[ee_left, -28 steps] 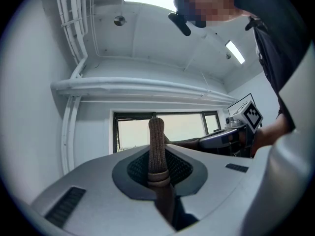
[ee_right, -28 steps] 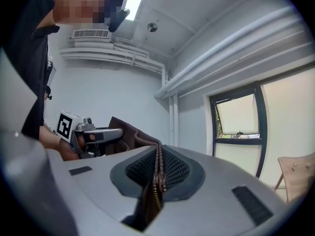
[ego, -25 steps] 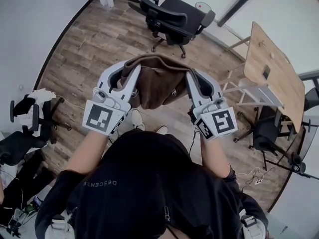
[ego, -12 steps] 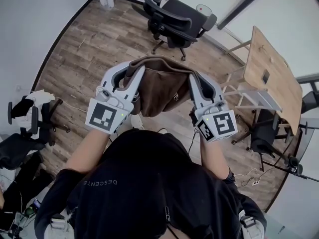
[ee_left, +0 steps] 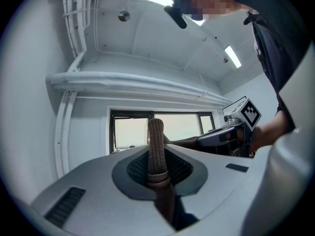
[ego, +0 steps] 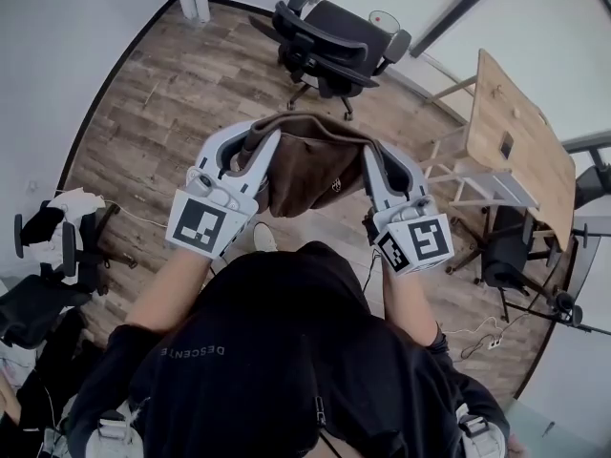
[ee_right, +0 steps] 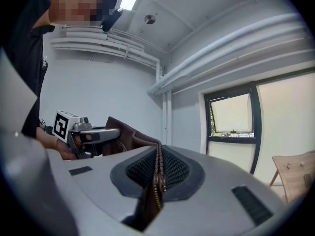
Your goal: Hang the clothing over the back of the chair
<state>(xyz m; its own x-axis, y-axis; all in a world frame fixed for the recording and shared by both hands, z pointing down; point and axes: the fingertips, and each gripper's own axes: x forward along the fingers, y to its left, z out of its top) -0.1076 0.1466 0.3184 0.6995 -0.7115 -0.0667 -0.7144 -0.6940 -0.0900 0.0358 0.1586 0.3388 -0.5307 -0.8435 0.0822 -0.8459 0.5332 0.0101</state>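
Not hung yet: brown garment (ego: 307,165) held up in mid-air, stretched between left gripper (ego: 250,139) and right gripper (ego: 375,156), well apart from the black chair (ego: 329,36) across the wooden floor (ego: 172,93), probably the target. Left to do, by the look of it: carrying over, lifting above the backrest, draping, letting go. Left fingers (ee_left: 93,181) narrow, clamped on a ribbed hem (ee_left: 156,141); right fingers equally narrow, pinching a zipper edge (ee_right: 158,173).
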